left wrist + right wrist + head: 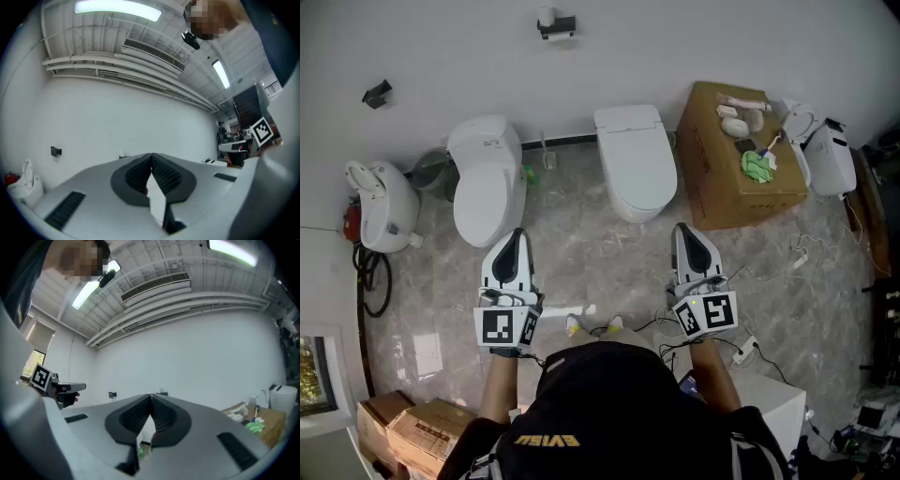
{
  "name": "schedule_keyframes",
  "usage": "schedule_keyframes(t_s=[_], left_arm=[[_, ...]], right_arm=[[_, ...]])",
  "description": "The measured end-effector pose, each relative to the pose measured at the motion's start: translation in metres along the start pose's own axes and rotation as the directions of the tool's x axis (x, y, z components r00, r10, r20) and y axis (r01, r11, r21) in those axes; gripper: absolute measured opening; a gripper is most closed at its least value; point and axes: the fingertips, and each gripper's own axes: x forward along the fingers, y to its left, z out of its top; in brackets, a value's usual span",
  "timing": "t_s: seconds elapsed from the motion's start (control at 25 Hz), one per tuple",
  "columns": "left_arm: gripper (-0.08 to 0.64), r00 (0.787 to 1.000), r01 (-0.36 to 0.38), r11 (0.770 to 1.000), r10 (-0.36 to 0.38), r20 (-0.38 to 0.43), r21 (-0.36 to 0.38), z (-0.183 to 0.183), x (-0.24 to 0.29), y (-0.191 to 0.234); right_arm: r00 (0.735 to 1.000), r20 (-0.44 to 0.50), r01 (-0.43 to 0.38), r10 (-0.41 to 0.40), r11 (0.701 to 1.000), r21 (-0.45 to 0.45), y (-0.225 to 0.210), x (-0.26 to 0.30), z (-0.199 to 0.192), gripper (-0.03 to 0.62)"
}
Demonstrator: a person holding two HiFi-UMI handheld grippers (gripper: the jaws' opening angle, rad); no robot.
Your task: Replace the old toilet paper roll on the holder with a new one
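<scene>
While held out level over the marble floor, clenched tight on nothing: left gripper at 7 o'clock of the head view, right gripper at 5 o'clock. Ribbed pads pressed together in both gripper views, with nothing between.

Far ahead at 12 o'clock, fixed to the white wall: holder bearing a small white roll, well apart from both grippers.

Against that wall, toilet at 10 o'clock, second toilet at 1 o'clock.

At 2 o'clock, box topped with white items and green cloth.
</scene>
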Motion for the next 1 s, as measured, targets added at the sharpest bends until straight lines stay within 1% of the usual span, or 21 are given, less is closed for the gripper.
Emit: schedule_keyframes(t_s=[0.12,0.2,0.28,0.36,0.4,0.44,0.48,0.56,0.6,0.64,0.68,0.72,0.8,0.84,0.92,1.0], left_arm=[[0.012,1.0,0.024,1.0,-0.024,-0.008,-0.008,0.006,-0.003,0.01],[0.012,0.999,0.045,0.999,-0.045,-0.026,-0.001,0.014,-0.007,0.011],[0.012,0.996,0.092,0.995,-0.091,-0.023,0.043,0.03,-0.009,0.012],[0.012,0.99,0.144,0.984,-0.144,-0.006,0.102,0.038,-0.007,0.019],[0.012,0.989,0.145,0.982,-0.146,-0.003,0.119,0.038,-0.007,0.026],[0.012,0.992,0.127,0.984,-0.128,0.001,0.127,0.037,-0.006,0.034],[0.012,0.996,0.09,0.989,-0.091,0.007,0.121,0.037,-0.006,0.044],[0.012,1.0,-0.01,0.996,0.008,0.017,0.087,0.036,-0.007,0.066],[0.012,0.999,-0.05,0.996,0.049,0.015,0.077,0.034,-0.008,0.075],[0.012,0.997,-0.074,0.994,0.073,0.005,0.077,0.031,-0.009,0.08],[0.012,0.997,-0.077,0.994,0.078,-0.011,0.084,0.027,-0.008,0.083],[0.012,0.998,-0.061,0.993,0.064,-0.029,0.098,0.022,-0.007,0.083],[0.012,0.999,-0.01,0.992,0.017,-0.052,0.124,0.015,-0.006,0.08],[0.012,0.999,0.004,0.992,0.003,-0.054,0.125,0.014,-0.005,0.079],[0.012,0.999,0.008,0.993,-0.003,-0.041,0.117,0.014,-0.003,0.08],[0.012,1.0,-0.004,0.995,0.007,-0.027,0.103,0.014,-0.003,0.082]], right_arm=[[0.999,0.027,-0.02,0.02,1.0,-0.007,0.031,0.014,0.014,-0.006],[0.999,0.022,-0.033,0.033,0.999,-0.008,0.046,0.02,0.021,-0.006],[0.999,0.014,-0.05,0.051,0.998,-0.028,0.057,0.021,0.027,-0.006],[0.999,0.0,-0.052,0.052,0.995,-0.086,0.066,0.022,0.028,-0.006],[0.999,-0.008,-0.042,0.041,0.992,-0.116,0.067,0.023,0.027,-0.006],[1.0,-0.011,-0.026,0.025,0.991,-0.132,0.066,0.024,0.027,-0.006],[1.0,-0.006,-0.007,0.006,0.991,-0.131,0.064,0.025,0.026,-0.006],[1.0,0.007,0.027,-0.026,0.995,-0.099,0.059,0.032,0.024,-0.006],[0.999,0.011,0.035,-0.034,0.996,-0.08,0.058,0.036,0.022,-0.006],[0.999,0.015,0.034,-0.034,0.997,-0.065,0.058,0.04,0.021,-0.006],[1.0,0.019,0.026,-0.025,0.998,-0.064,0.06,0.043,0.021,-0.006],[1.0,0.023,0.013,-0.011,0.997,-0.078,0.063,0.046,0.022,-0.005],[1.0,0.023,-0.009,0.013,0.99,-0.138,0.068,0.05,0.024,-0.005],[1.0,0.021,-0.014,0.018,0.986,-0.168,0.07,0.051,0.025,-0.005],[1.0,0.015,-0.01,0.014,0.979,-0.203,0.069,0.054,0.025,-0.005],[1.0,0.013,0.005,-0.002,0.98,-0.199,0.063,0.055,0.023,-0.005]])
